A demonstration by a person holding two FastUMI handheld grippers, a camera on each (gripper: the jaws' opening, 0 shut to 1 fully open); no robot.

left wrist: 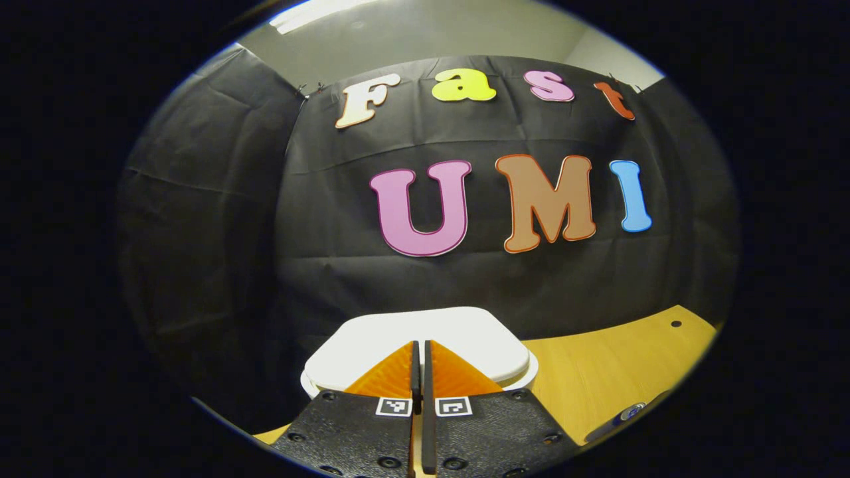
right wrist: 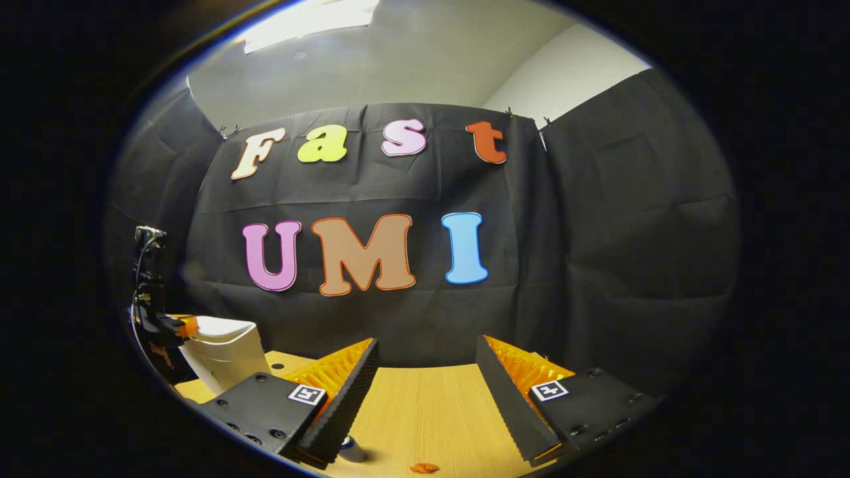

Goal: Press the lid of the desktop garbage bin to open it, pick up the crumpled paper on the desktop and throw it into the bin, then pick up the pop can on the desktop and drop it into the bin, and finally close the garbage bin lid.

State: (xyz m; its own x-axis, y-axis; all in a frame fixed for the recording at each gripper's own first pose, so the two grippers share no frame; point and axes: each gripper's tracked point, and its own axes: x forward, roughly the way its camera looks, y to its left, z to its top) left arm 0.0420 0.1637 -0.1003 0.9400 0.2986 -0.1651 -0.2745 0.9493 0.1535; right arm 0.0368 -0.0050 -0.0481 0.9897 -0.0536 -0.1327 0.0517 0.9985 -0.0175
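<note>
With its fingers pressed together and holding nothing, left tool (left wrist: 420,362) sits over the white bin lid (left wrist: 425,335); bin (right wrist: 222,352) upright at desk (right wrist: 425,411) far-left. Right tool (right wrist: 425,392) wide open, empty. Pop can (right wrist: 350,450) by its left finger, axis unclear; orange scrap (right wrist: 424,468) nearby

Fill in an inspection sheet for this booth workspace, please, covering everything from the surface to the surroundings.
Surface: pale wooden tabletop, bare between the right fingers.
Job's things: white plastic bin, lid looks closed; silvery pop can, partly hidden by a finger; small orange crumpled scrap, possibly the paper.
Clutter: nothing seen.
Grippers: left gripper shut, tips over the lid; right gripper open, empty.
Cables: dark cable above the left gripper.
Surroundings: black cloth wall.
</note>
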